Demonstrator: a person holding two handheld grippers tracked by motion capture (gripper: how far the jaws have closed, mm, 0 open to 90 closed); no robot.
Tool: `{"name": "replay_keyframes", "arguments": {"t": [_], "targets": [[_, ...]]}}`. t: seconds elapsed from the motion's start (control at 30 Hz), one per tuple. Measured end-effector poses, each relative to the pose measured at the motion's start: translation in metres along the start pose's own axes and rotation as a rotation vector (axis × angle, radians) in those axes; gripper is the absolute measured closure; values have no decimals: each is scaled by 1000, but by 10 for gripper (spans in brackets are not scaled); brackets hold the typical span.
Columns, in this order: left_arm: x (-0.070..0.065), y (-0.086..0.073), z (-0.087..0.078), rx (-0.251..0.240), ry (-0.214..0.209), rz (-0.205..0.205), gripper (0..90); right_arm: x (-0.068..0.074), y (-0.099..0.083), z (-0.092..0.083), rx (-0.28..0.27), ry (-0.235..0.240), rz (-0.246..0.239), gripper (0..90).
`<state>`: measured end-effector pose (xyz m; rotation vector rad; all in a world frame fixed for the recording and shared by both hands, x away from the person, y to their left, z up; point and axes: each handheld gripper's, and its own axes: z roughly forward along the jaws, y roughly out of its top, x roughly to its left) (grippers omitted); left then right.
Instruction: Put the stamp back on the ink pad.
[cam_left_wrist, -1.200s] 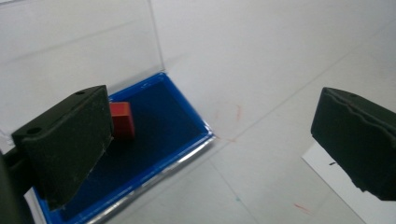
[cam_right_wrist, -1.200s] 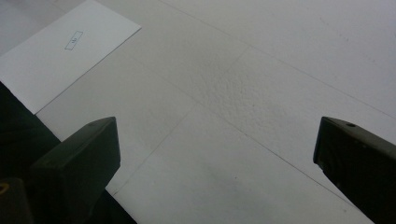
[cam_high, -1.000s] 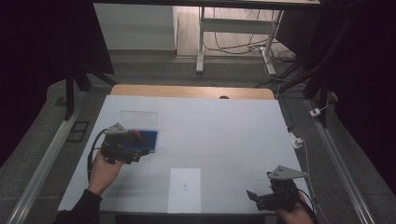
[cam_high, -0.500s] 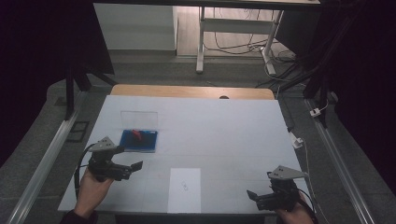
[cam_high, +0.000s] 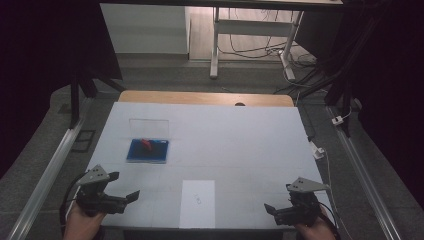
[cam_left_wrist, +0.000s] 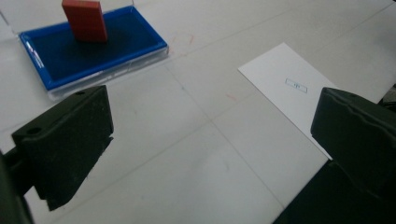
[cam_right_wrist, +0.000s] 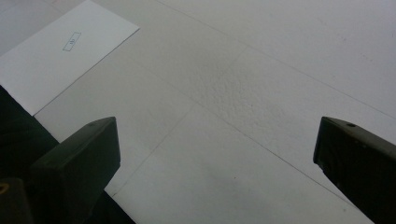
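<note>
Left gripper, jaws wide apart and empty, has withdrawn from the blue tray to the table's near edge; red block remains inside. Right gripper unchanged, likewise spread and empty.

Dim room, evenly lit white table, soft grainy focus

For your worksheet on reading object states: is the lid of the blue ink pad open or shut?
Open. The ink pad shows its bare blue surface with a red stamp standing on it, and the clear lid stands raised behind.
</note>
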<state>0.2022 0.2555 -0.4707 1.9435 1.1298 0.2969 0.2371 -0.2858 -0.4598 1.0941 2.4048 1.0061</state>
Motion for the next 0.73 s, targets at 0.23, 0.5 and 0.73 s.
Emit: {"name": "replay_keyframes", "arguments": {"t": [0.23,0.5,0.73], "targets": [[-1,-12,-6,40,38,-7,0,0,0,0,3,-3,-4,8],[-4,-16,-5,97,75,4,0,1,0,0,6,-3,-3,8],[-5,-15,-2,135,80,11,0,1,0,1,9,-5,-5,8]]}}
